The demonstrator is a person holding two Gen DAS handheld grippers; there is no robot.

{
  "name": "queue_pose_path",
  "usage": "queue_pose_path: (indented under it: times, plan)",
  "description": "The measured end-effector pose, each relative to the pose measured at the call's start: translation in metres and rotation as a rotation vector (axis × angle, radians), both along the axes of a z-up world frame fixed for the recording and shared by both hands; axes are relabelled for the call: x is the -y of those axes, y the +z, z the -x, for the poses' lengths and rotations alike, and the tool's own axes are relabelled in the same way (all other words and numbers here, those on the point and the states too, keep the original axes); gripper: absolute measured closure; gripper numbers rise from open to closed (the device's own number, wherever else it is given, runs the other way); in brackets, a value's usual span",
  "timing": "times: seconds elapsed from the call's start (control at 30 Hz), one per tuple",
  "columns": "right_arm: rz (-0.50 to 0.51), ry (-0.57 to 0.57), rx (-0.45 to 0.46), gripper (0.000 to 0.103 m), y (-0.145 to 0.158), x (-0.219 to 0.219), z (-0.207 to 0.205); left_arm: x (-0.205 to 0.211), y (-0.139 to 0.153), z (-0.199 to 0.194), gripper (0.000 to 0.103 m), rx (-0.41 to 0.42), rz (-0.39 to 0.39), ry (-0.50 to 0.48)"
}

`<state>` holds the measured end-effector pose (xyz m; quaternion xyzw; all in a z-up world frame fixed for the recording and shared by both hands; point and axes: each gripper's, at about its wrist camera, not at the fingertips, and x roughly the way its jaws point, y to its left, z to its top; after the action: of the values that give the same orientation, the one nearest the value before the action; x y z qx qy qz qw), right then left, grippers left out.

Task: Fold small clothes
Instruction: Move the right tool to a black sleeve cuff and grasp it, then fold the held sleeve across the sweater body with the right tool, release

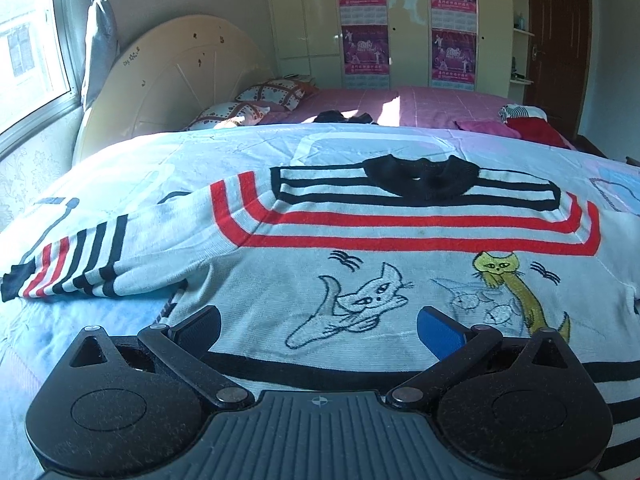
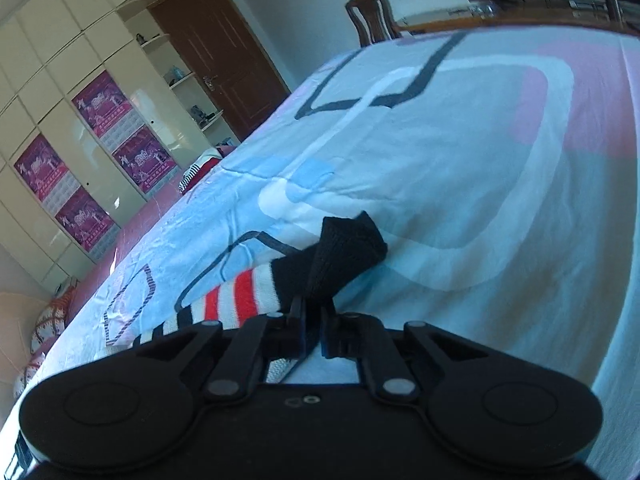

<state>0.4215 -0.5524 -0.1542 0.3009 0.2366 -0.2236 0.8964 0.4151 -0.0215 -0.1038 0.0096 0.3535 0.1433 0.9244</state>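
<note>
A small white sweater (image 1: 360, 240) with red and black stripes, cat drawings and a black collar (image 1: 422, 176) lies flat, front up, on a pale blue bedspread (image 1: 120, 168). Its left sleeve (image 1: 100, 260) stretches out to the left. My left gripper (image 1: 318, 330) is open and empty, low over the sweater's lower front near the hem. In the right wrist view my right gripper (image 2: 314, 312) is shut on the black cuff (image 2: 344, 252) of the striped right sleeve (image 2: 236, 300), which is lifted slightly off the bedspread (image 2: 460, 160).
Beyond the bedspread lies a pink bed with patterned pillows (image 1: 264, 100) and piled clothes (image 1: 524, 120). A round headboard (image 1: 176, 76), window and curtain stand at left. Wardrobes with purple posters (image 1: 452, 20) and a brown door (image 2: 224, 52) line the far wall. A wooden chair (image 2: 372, 16) stands beyond.
</note>
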Motion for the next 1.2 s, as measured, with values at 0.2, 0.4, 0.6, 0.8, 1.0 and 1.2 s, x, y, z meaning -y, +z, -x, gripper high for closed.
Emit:
queue_pose_path:
  times: [0.2, 0.4, 0.6, 0.8, 1.0, 1.2]
  plan:
    - [0.227, 0.153, 0.023, 0.095, 0.053, -0.079, -0.019, -0.044, -0.001, 0.002, 0.000, 0.031, -0.016, -0.001]
    - [0.347, 0.377, 0.059, 0.095, 0.086, -0.209, -0.046, -0.097, 0.000, 0.001, 0.000, 0.060, -0.008, -0.015]
    - [0.363, 0.634, 0.033, 0.095, 0.068, -0.345, -0.076, -0.151, -0.002, 0.003, 0.000, 0.055, 0.000, 0.004]
    - [0.389, 0.817, -0.145, 0.078, 0.010, -0.433, -0.093, -0.177, -0.010, 0.008, 0.000, 0.027, 0.018, 0.022]
    - [0.462, 0.782, -0.034, 0.077, 0.047, -0.412, -0.040, -0.157, -0.012, 0.000, 0.000, 0.026, 0.083, -0.049]
    - [0.472, 0.646, -0.034, 0.076, 0.066, -0.352, -0.015, -0.081, -0.009, -0.036, 0.041, 0.036, 0.308, -0.251]
